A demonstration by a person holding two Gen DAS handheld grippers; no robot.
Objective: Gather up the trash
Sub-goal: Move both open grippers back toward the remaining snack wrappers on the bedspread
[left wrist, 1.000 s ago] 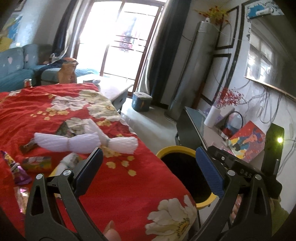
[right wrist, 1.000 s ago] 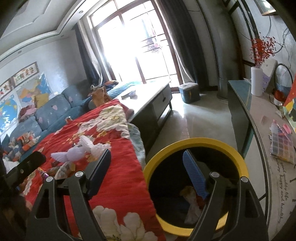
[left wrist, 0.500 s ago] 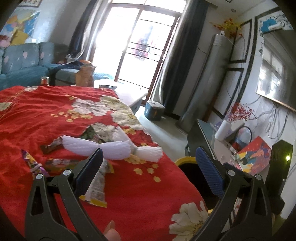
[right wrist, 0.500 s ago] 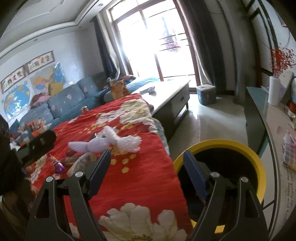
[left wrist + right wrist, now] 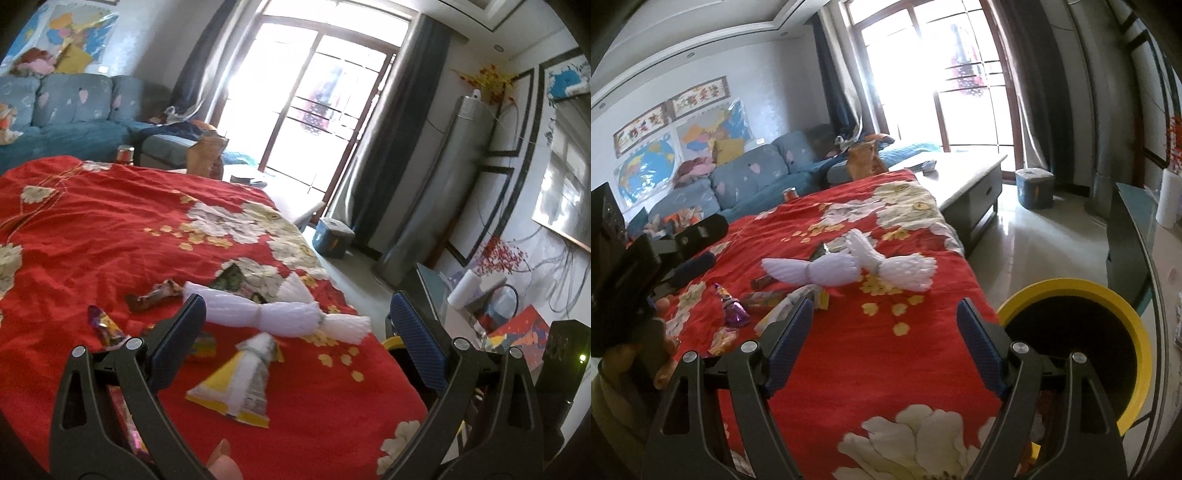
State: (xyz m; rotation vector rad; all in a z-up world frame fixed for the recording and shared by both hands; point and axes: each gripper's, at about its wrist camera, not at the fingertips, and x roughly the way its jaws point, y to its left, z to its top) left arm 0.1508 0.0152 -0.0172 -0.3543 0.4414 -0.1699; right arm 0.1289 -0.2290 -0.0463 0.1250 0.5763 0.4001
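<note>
Fingers spread wide on both grippers, nothing held. L gripper (image 5: 293, 341) hovers over red cloth (image 5: 92, 240); yellow-white wrapper (image 5: 240, 380) lies just ahead between its jaws, long axis running away and slightly right. R gripper (image 5: 884, 343) sits farther back, wrapper off to its left, partly behind the left finger. Bin (image 5: 1071, 343) at R side, near table edge. L is nearer, likely picker. White foam netting (image 5: 273, 314) lies beyond. Small candy wrappers blurred; bin contents not visible.
</note>
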